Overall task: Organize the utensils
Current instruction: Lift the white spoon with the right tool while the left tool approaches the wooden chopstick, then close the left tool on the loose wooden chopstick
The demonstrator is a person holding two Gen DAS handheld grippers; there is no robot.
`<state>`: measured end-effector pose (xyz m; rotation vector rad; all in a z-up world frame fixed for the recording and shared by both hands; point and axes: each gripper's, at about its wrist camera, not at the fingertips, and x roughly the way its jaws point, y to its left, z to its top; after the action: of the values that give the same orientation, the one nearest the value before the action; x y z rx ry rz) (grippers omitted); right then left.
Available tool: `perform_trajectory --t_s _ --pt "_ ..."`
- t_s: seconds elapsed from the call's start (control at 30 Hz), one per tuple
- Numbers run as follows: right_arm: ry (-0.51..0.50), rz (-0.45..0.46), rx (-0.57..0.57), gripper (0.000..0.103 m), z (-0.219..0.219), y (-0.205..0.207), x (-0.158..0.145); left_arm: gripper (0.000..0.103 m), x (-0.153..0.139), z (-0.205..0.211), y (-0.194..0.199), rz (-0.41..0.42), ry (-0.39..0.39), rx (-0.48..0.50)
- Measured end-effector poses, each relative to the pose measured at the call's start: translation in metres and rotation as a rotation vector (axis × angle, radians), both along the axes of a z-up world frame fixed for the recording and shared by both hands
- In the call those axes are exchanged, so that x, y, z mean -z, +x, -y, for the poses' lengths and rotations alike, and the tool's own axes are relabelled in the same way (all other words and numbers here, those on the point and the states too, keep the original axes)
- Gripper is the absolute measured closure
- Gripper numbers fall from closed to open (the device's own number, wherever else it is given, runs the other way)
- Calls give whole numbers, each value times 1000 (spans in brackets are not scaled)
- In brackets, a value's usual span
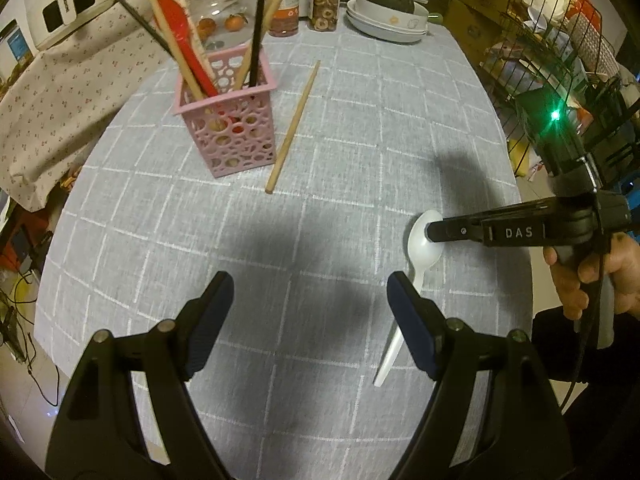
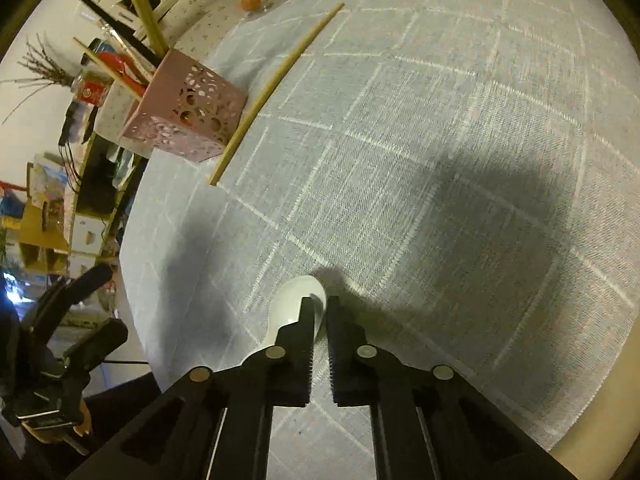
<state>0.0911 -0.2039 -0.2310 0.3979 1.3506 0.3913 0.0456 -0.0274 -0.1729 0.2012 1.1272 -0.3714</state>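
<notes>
The white plastic spoon (image 1: 420,252) lies on the grey checked tablecloth (image 1: 320,220) near your right-hand edge of the table, handle toward you. Your right gripper (image 2: 320,306) has its fingers clenched on the rim of the spoon's bowl, tips down at the cloth. Your left gripper (image 1: 310,292) hovers just beside the handle, fingers spread wide with nothing between them. Farther out, a loose wooden chopstick (image 1: 294,126) rests on the cloth just beside the pink perforated holder (image 1: 230,132), which stands upright holding chopsticks and a red utensil (image 1: 184,40).
</notes>
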Motion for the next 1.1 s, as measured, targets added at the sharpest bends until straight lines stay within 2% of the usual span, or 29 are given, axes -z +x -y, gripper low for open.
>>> perform_trajectory --t_s 0.1,0.27,0.33,0.4,0.5,0.67,0.8,1.0,1.1 --pt "-45 30 0 100 5 0 -17 24 -3 6 0 14 7 7" --pt "-103 97 69 100 34 5 -55 24 -6 26 7 52 41 28" --pt "-131 136 95 100 50 7 -74 24 -5 39 13 62 56 42" --pt "-157 172 114 100 64 11 -90 29 -3 57 20 73 85 70" --pt "-178 204 136 100 80 15 -103 31 1 84 37 95 114 97" --pt "-178 197 173 100 106 21 -104 36 7 122 88 101 135 73" --pt "-164 193 209 100 115 26 -106 42 15 147 145 93 154 48" --pt "-137 175 216 100 117 35 -101 50 29 150 216 36 159 -67" --pt "-126 162 207 100 115 37 -98 55 39 145 239 20 169 -104"
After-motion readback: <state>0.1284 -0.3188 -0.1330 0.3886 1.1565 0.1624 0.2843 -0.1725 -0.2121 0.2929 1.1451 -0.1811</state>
